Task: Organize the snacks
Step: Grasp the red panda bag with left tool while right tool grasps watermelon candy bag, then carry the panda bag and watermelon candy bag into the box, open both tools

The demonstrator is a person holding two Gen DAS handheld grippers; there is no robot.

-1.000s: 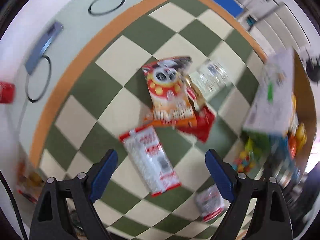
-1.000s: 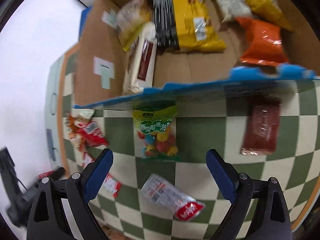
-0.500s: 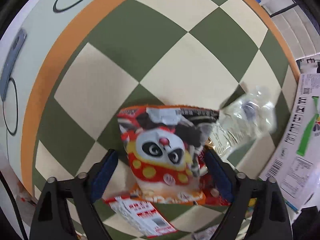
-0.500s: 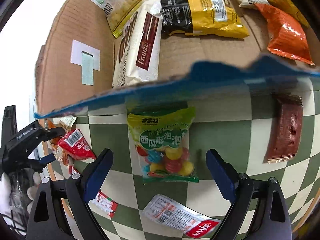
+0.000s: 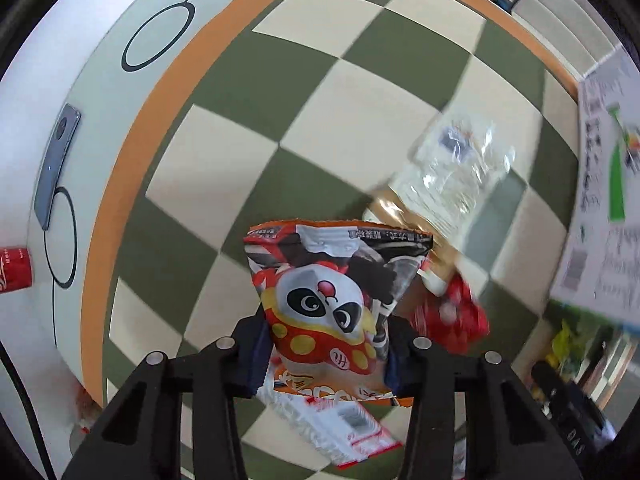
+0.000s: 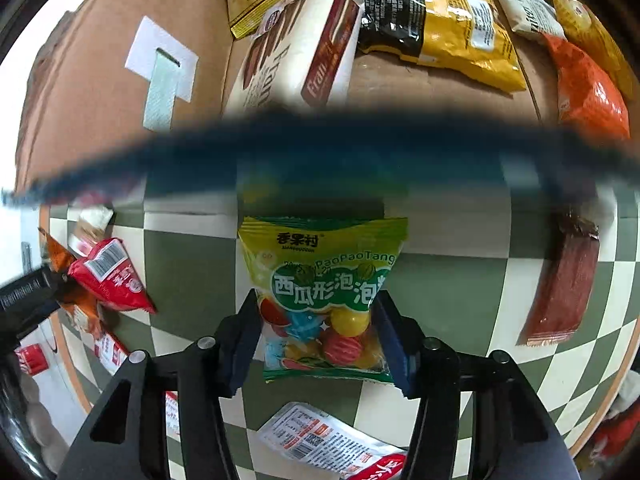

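Snacks, entry by view.

Left wrist view. Panda snack bag [image 5: 328, 300]: red, orange and white printed foil pouch, centre of frame, its lower part between the blue-padded fingers [image 5: 256, 354] of the left gripper [image 5: 324, 356]. Fingers closed in on both side edges, clamped on the pouch. Handling, as judged: light, air-puffed, soft, slippery film; contents probably brittle, so hold at the sealed margins, not the belly. Beneath it at 6 o'clock, a white-and-red flat packet [image 5: 344, 428] on the checkered table [image 5: 224, 152]. At 2 o'clock, a clear crinkled wrapper [image 5: 452, 168], motion-blurred, contents unreadable. At 4 o'clock, a red packet [image 5: 452, 320], blurred and part covered. Printed carton wall [image 5: 600, 208] at 3 o'clock, cut off by the frame edge. Whether the panda pouch is clear of the table cannot be told.

Right wrist view. Bubble-gum ball bag [image 6: 324, 292]: green-yellow pouch of coloured balls, centre, just below the carton's blue edge. Right gripper [image 6: 320, 340] fingers closed against its lower sides, clamped on it. Handling, as judged: somewhat heavier, lumpy, balls shift inside; slick film, so the grip low across the filled part suits. Cardboard box [image 6: 100, 92] from 10 to 2 o'clock already holds a Franzzi wafer pack [image 6: 304, 52], a yellow-black bag [image 6: 448, 20] and an orange bag [image 6: 588, 92]. Near edge of box a dark blue smear [image 6: 320, 148], blurred, hiding what lies behind. Brown-red flat packet [image 6: 560, 288] at 3 o'clock; red triangular packet [image 6: 108, 280] at 9 o'clock; white-red packet [image 6: 332, 444] at 6 o'clock, partly cut off.
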